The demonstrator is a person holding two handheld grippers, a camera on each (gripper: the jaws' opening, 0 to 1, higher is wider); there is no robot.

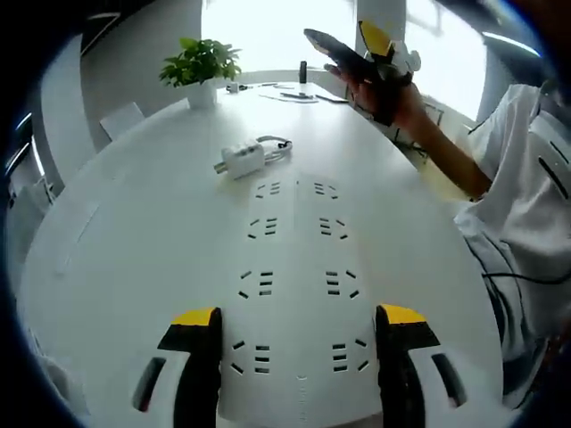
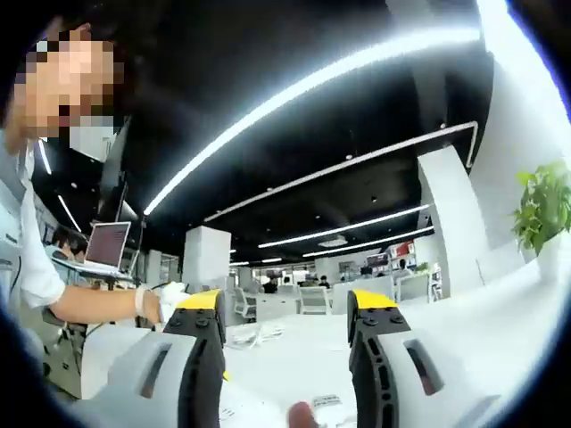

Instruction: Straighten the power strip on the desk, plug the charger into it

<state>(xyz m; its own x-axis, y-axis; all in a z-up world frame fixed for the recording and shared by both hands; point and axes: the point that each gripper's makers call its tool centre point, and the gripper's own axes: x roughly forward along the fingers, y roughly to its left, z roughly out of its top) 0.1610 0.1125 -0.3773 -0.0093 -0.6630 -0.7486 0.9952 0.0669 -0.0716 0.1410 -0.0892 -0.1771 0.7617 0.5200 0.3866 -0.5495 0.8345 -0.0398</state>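
On the round white desk (image 1: 116, 267), a flat white power strip (image 1: 299, 294) lies lengthwise, running from between the left gripper (image 1: 299, 325) jaws toward the far side, its smooth plastic face cut with two columns of slotted sockets. The left gripper's black jaws with yellow tips stand apart, one on each side of the strip's near end; whether they touch it cannot be told. Just beyond the strip's far end sits the charger (image 1: 241, 159), a small boxy white block with a coiled pale cable (image 1: 277, 147) beside it. Farther off, near the desk's far edge, a leafy green plant (image 1: 201, 61) stands in a white pot. At far right, a person's hand lifts the right gripper (image 1: 357, 53) clear of the desk. In the right gripper view, the right gripper (image 2: 285, 312) points up toward a dark ceiling with long bright light strips (image 2: 303, 89), its yellow-tipped jaws apart and holding nothing; the plant (image 2: 542, 205) shows at right.
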